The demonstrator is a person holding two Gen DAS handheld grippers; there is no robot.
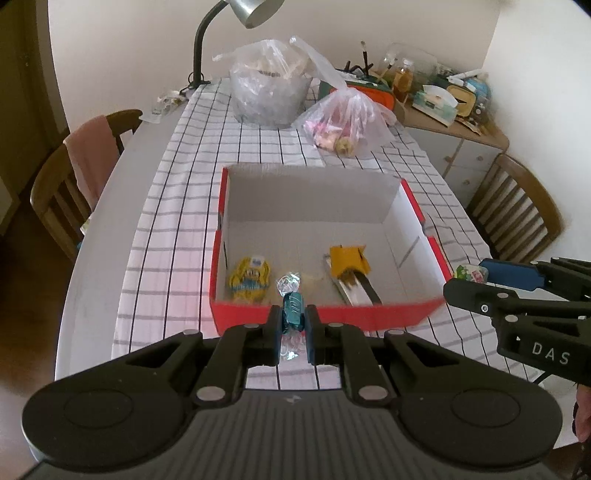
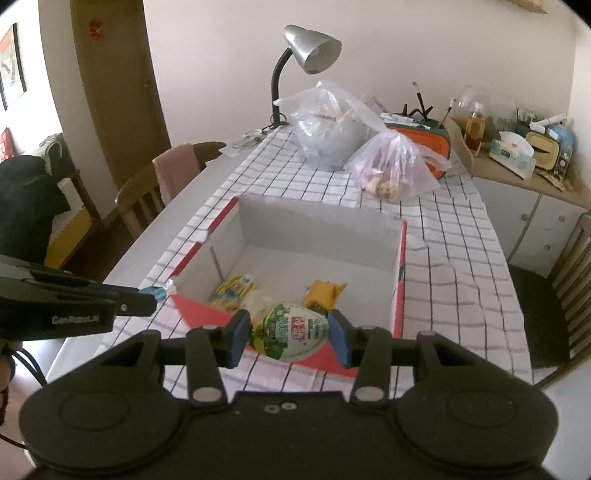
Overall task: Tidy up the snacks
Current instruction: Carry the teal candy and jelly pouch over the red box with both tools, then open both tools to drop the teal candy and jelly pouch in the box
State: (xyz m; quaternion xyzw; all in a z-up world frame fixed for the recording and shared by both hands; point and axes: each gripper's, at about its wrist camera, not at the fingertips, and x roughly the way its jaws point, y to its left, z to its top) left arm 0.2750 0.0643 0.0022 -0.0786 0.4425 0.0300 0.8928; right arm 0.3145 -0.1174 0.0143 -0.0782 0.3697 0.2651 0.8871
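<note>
A red cardboard box (image 1: pixel 328 314) with white inside walls lies open on the checked cloth. Inside it rest a yellow-and-blue snack packet (image 1: pixel 249 278) at the left and a yellow packet (image 1: pixel 349 260) at the right. My left gripper (image 1: pixel 293 323) is shut on a teal wrapped candy (image 1: pixel 293 308), held just over the box's near wall. My right gripper (image 2: pixel 288 334) is shut on a round green-and-white snack pack (image 2: pixel 290 332) above the box's near edge (image 2: pixel 207 314). The left gripper (image 2: pixel 157 293) shows at the left in the right wrist view, the right gripper (image 1: pixel 476 275) at the right in the left wrist view.
Two clear plastic bags (image 1: pixel 269 92) (image 1: pixel 347 123) stand behind the box, beside a desk lamp (image 1: pixel 255 11). Wooden chairs (image 1: pixel 66 181) (image 1: pixel 517 206) flank the table. A cluttered sideboard (image 1: pixel 450 99) fills the back right corner.
</note>
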